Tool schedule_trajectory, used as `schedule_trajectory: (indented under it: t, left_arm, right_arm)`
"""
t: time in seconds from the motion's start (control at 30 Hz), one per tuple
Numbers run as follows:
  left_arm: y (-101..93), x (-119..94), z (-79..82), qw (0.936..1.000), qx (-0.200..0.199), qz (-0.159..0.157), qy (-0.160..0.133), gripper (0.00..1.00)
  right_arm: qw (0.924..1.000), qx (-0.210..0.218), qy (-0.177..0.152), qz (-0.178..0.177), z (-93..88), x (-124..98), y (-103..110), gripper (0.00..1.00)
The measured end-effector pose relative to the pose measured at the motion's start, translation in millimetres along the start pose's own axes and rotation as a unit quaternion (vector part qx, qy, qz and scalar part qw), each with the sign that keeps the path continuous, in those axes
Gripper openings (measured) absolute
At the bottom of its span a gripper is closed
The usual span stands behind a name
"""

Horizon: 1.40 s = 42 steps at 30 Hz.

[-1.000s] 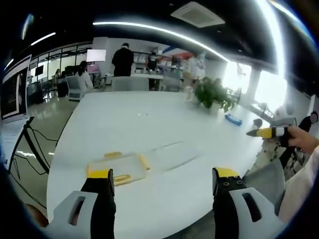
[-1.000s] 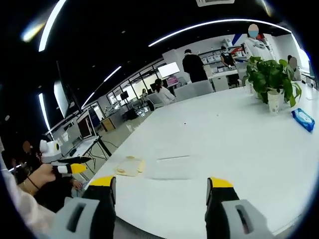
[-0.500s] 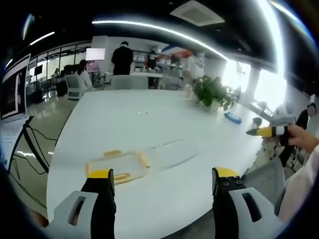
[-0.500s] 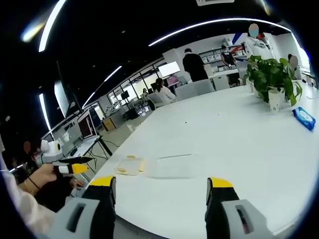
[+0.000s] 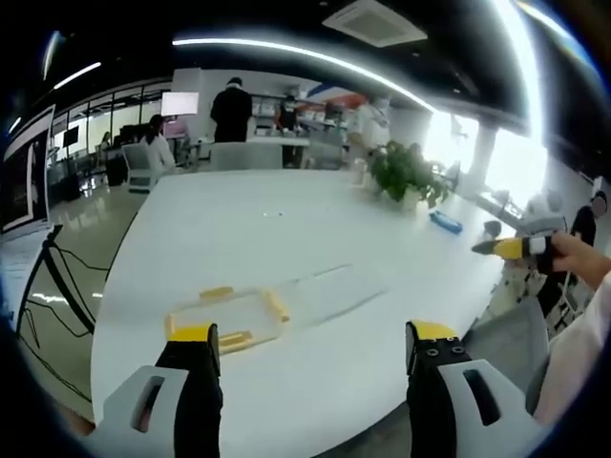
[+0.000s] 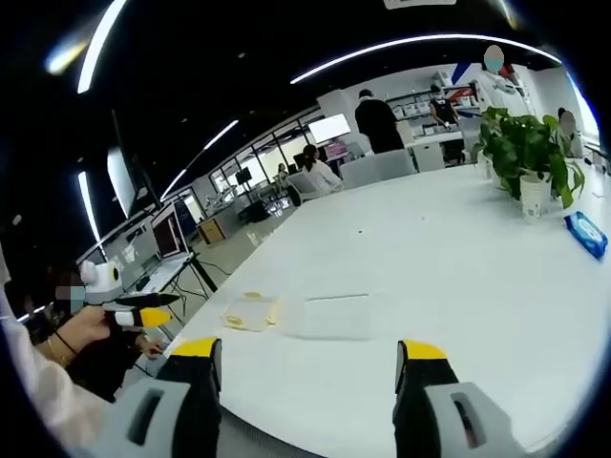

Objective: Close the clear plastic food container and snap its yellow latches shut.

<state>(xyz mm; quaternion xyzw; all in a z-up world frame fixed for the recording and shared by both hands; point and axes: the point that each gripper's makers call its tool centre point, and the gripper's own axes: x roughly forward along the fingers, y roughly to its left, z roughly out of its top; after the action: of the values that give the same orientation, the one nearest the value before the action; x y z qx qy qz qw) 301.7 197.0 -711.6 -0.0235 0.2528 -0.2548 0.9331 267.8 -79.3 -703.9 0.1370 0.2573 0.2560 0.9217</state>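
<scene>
A clear plastic food container [image 5: 229, 319] with yellow latches lies open on the white table [image 5: 248, 229], its clear lid [image 5: 329, 289] flat on the table to its right. My left gripper [image 5: 305, 348] is open, held above the table's near edge just short of the container. In the right gripper view the same container [image 6: 250, 312] and lid [image 6: 329, 316] lie ahead, and my right gripper [image 6: 307, 361] is open near the table edge. The right gripper [image 5: 520, 248] also appears far right in the left gripper view, the left gripper [image 6: 134, 318] far left in the right gripper view.
A potted plant [image 5: 409, 177] and a blue packet [image 5: 445, 226] sit at the table's far right. Several people stand or sit at desks [image 5: 234, 114] beyond the table. A monitor on a stand [image 5: 33, 181] is at the left, with cables on the floor.
Both views have shifted slightly as the hands drift. The container and lid lie as before, and both grippers stay open.
</scene>
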Motion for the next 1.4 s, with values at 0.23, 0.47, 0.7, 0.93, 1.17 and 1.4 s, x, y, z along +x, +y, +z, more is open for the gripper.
schedule_trajectory:
  t: [0.23,0.47,0.7,0.93,1.17,1.4]
  left_arm:
    - [-0.2,1,-6.6,1.0000,-0.002,-0.003,0.006,0.80]
    - [4.9,2,-9.9,0.9999,-0.002,-0.001,0.010,0.79]
    - [12.0,2,-15.2,0.9996,0.014,-0.002,0.023,0.79]
    - [20.8,2,-21.9,0.9983,0.042,-0.003,0.039,0.79]
    - [36.0,5,-25.4,0.9972,0.058,-0.012,0.045,0.78]
    - [49.3,11,-33.9,0.9922,0.095,-0.019,0.078,0.77]
  right_arm:
    - [0.9999,-0.011,0.008,0.007,0.5,4,2,0.74]
    - [0.9993,-0.023,0.021,0.020,-0.3,14,5,0.74]
    - [0.9980,-0.044,0.021,0.041,14.2,25,9,0.74]
    - [0.9935,-0.097,0.045,0.041,20.2,37,9,0.74]
    - [0.9836,-0.146,0.084,0.063,12.0,54,17,0.73]
    - [0.9759,-0.172,0.101,0.088,14.7,72,29,0.73]
